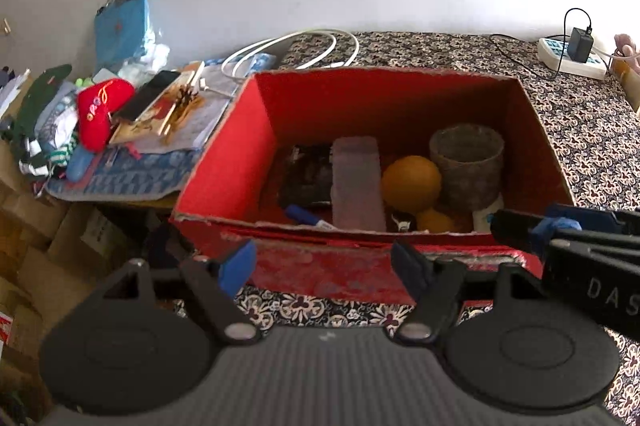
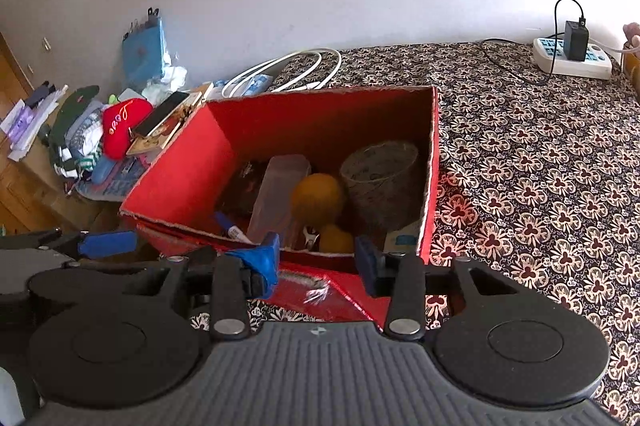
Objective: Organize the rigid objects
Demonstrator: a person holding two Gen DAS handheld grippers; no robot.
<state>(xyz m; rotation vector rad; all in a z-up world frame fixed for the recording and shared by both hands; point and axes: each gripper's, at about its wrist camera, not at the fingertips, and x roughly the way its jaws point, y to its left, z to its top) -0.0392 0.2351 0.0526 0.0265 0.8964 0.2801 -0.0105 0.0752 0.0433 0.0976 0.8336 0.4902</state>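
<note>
A red cardboard box stands on the patterned bed. Inside lie a translucent rectangular case, an orange ball, a smaller orange ball, a woven cylindrical cup, a dark packet and a blue-capped marker. My left gripper is open and empty before the box's near wall. My right gripper is open and empty at the near right corner; it shows in the left wrist view.
The patterned bedspread stretches right of the box. A white power strip with a black charger sits at the far right. White cable coils lie behind the box. Left is a pile with a red plush, books and clothes.
</note>
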